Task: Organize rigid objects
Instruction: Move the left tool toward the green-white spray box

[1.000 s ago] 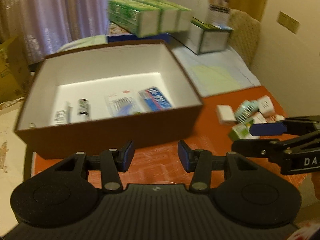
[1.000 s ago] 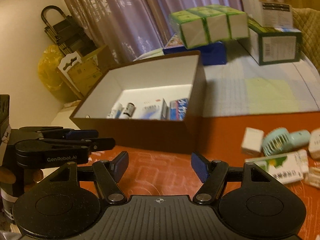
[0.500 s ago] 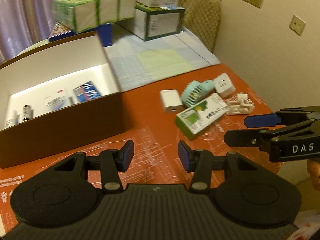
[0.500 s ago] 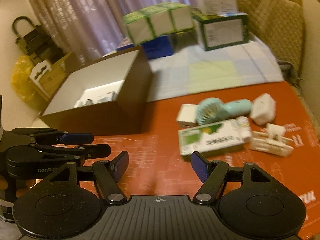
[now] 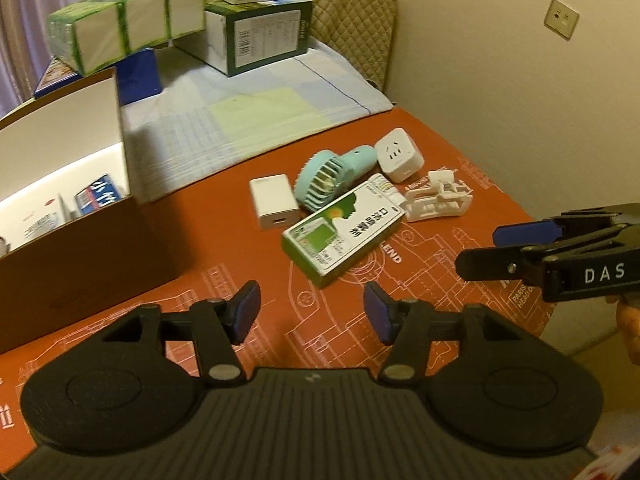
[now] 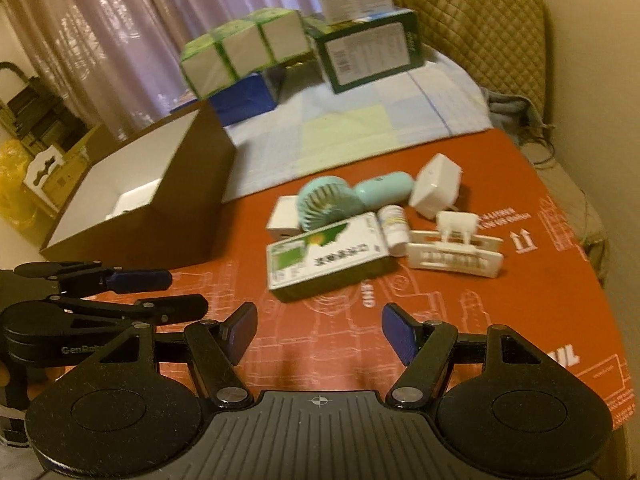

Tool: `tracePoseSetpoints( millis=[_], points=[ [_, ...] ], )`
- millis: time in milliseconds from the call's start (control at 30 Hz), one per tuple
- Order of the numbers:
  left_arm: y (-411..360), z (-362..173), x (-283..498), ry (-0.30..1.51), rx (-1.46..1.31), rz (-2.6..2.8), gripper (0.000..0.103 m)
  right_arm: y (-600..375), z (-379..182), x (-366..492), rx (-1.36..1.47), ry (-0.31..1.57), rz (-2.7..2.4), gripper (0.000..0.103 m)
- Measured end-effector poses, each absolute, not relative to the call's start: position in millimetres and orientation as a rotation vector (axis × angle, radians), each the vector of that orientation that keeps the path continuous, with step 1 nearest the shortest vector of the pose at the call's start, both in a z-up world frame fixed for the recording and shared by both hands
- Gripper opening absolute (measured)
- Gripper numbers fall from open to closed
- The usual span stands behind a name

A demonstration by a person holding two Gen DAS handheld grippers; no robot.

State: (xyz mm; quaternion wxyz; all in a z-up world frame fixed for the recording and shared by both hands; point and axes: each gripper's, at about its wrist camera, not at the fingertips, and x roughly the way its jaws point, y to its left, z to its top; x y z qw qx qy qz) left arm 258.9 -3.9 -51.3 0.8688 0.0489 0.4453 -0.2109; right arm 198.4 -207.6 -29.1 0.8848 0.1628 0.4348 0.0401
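On the orange mat lies a cluster of small things: a green-and-white flat box point(image 5: 342, 229) point(image 6: 330, 257), a mint hand fan point(image 5: 334, 176) point(image 6: 344, 200), a white charger block point(image 5: 274, 201), a white socket cube point(image 5: 399, 155) point(image 6: 436, 185), a white plastic clip point(image 5: 438, 198) point(image 6: 456, 252) and a small white bottle point(image 6: 394, 226). My left gripper point(image 5: 311, 314) hovers just short of the flat box; its jaws are opening, with nothing between them. My right gripper point(image 6: 318, 334) stands open and empty, also short of the flat box. The brown box point(image 5: 72, 256) point(image 6: 132, 216) at left holds several packets.
Behind the mat lies a pale checked cloth point(image 5: 256, 120) with stacked green-and-white cartons point(image 5: 128, 24) and a blue box. A quilted chair back point(image 5: 348, 20) stands against the right wall. The mat's right edge point(image 6: 592, 256) drops off beside the clip.
Both grippers have swung right, from facing the brown box to facing the cluster of small things. The left gripper's jaws stand wider than before. The right gripper's jaws are unchanged.
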Motion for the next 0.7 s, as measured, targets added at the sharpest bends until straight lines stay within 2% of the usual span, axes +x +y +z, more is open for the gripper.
tracePoseSetpoints(
  millis=[167,267,533,700],
  points=[
    [-18.0,-66.2,268.0,0.943,0.127,-0.476,0.056,-226.4,-36.0,195.5,0.343,0.913,0.040,0.067],
    [-24.6,-73.6,275.8,0.929,0.145,-0.496,0.063,-236.3,-40.6,194.6,0.341,0.916,0.018,0.067],
    [-42.3,-91.8,303.9,0.903,0.221,-0.521,0.065,-264.9,-51.3,204.3,0.324,0.918,-0.045,0.067],
    [-51.7,-100.4,319.9,0.891,0.252,-0.537,0.070,-279.9,-53.7,218.9,0.281,0.897,-0.061,0.067]
  ],
)
